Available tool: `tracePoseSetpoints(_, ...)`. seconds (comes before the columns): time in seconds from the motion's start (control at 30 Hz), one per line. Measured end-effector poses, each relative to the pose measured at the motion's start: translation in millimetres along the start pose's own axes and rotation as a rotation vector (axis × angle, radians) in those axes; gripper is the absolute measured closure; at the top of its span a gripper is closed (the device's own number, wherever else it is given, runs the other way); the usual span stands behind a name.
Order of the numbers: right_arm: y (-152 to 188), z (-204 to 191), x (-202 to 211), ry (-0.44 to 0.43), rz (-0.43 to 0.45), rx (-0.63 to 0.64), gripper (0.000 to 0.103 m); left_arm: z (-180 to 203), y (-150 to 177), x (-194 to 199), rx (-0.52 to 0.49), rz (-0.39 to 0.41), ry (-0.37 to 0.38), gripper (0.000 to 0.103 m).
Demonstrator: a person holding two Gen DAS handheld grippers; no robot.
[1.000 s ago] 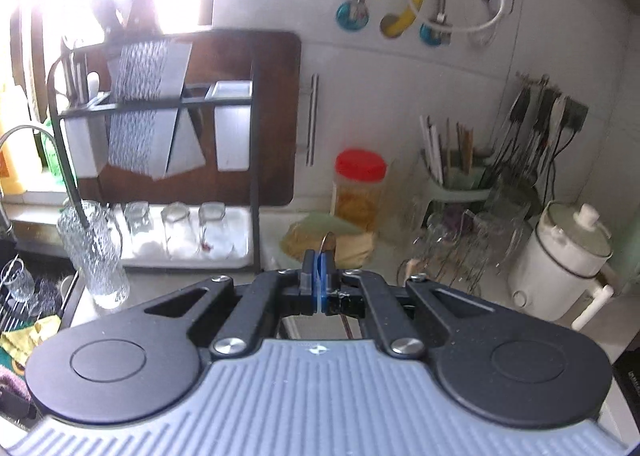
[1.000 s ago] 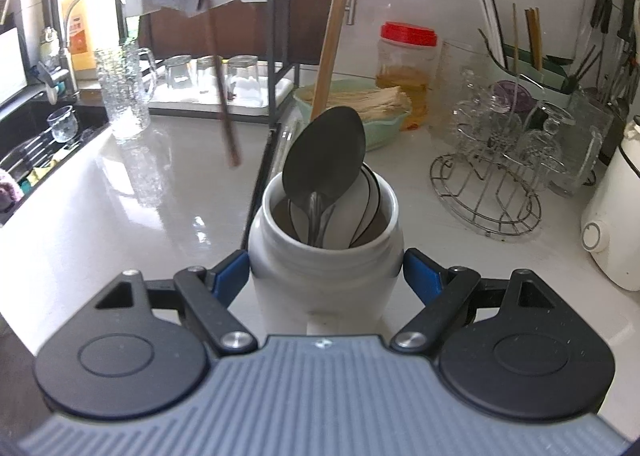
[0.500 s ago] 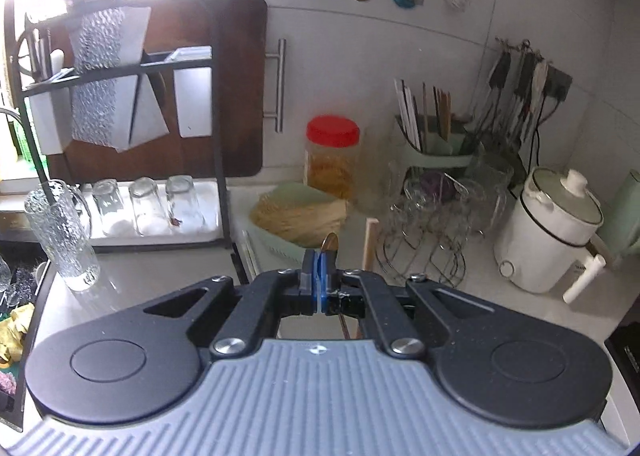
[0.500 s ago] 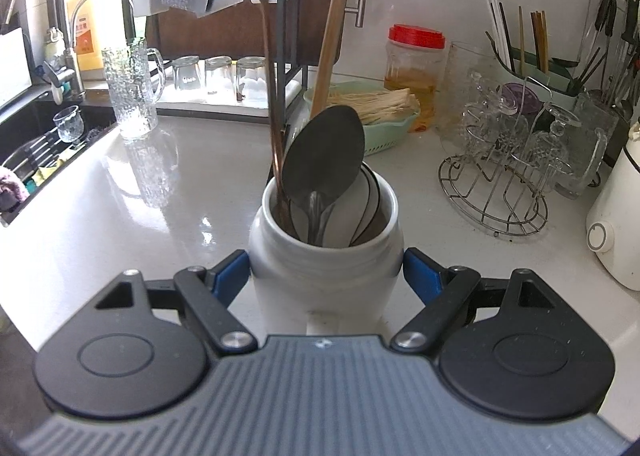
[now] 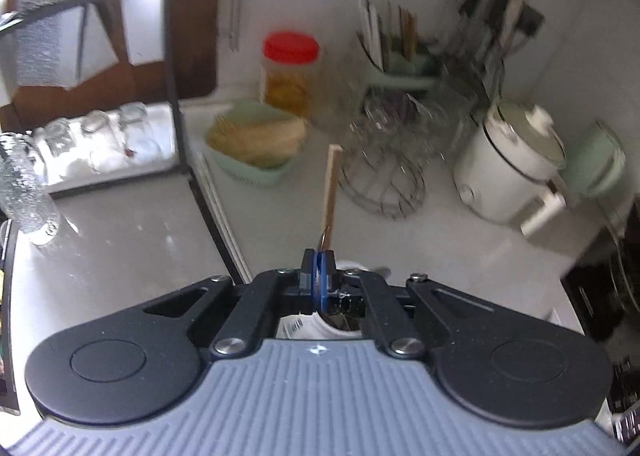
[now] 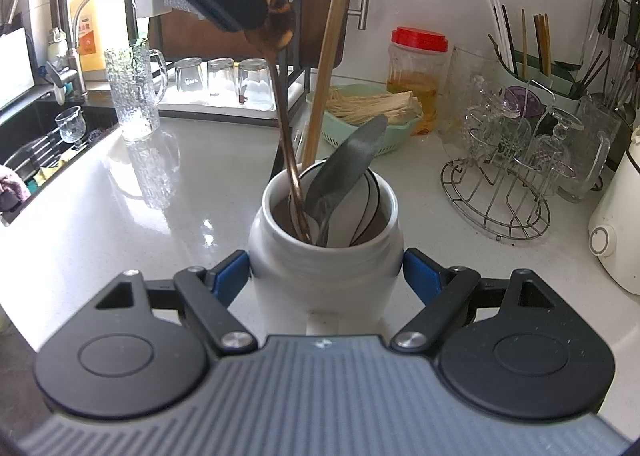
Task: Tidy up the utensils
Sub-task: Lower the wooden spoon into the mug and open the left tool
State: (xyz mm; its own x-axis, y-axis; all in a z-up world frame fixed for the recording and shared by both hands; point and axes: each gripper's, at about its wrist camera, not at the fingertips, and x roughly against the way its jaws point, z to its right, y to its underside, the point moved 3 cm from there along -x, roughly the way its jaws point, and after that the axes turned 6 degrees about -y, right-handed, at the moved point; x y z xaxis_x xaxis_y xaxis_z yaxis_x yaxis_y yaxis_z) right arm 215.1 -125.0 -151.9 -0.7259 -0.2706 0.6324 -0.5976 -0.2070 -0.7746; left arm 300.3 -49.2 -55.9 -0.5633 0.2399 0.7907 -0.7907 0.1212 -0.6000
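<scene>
A white ceramic utensil jar (image 6: 324, 272) stands on the pale counter, and my right gripper (image 6: 325, 276) is shut on it, its blue pads (image 6: 230, 276) pressing both sides. The jar holds a grey spoon (image 6: 348, 164), white black-rimmed spoons and a long wooden handle (image 6: 326, 68). From the upper left my left gripper (image 6: 256, 22) comes in, shut on the bowl of a copper spoon (image 6: 286, 144) whose handle reaches down into the jar. In the left wrist view my left gripper (image 5: 319, 268) is shut just above the jar's mouth (image 5: 316, 328), with the wooden handle (image 5: 332, 184) beyond it.
A green basket of pale sticks (image 6: 372, 116) and a red-lidded jar (image 6: 418, 72) stand behind the utensil jar. A wire rack of glasses (image 6: 508, 176) and a white cooker (image 6: 616, 224) are to the right. A glass mug (image 6: 134, 92) and the sink (image 6: 40, 144) lie left.
My left gripper has carried the copper spoon rightward and down, and its handle now stands inside the jar. The grey spoon has tipped to the right. My right gripper has not moved.
</scene>
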Motion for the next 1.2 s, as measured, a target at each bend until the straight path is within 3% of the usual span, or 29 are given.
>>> tracePoseSetpoints(0.2,0,0,0,-0.003,0.004,0.004,0.017,4,4,-15,-0.01,-0.091,0.03,0.101)
tracePoseSetpoints(0.53,1,0,0,-0.001,0.01,0.006,0.017,10,16,-25,-0.009,-0.124,0.05,0.1)
tracePoseSetpoints(0.8,1,0,-1,-0.004,0.01,0.004,0.017,11,19,-20,-0.029,-0.098,0.044,0.1)
tracePoseSetpoints(1.2,-3,2,-2,-0.008,-0.013,-0.01,0.017,2,9,-1,0.016,0.021,0.022,0.091)
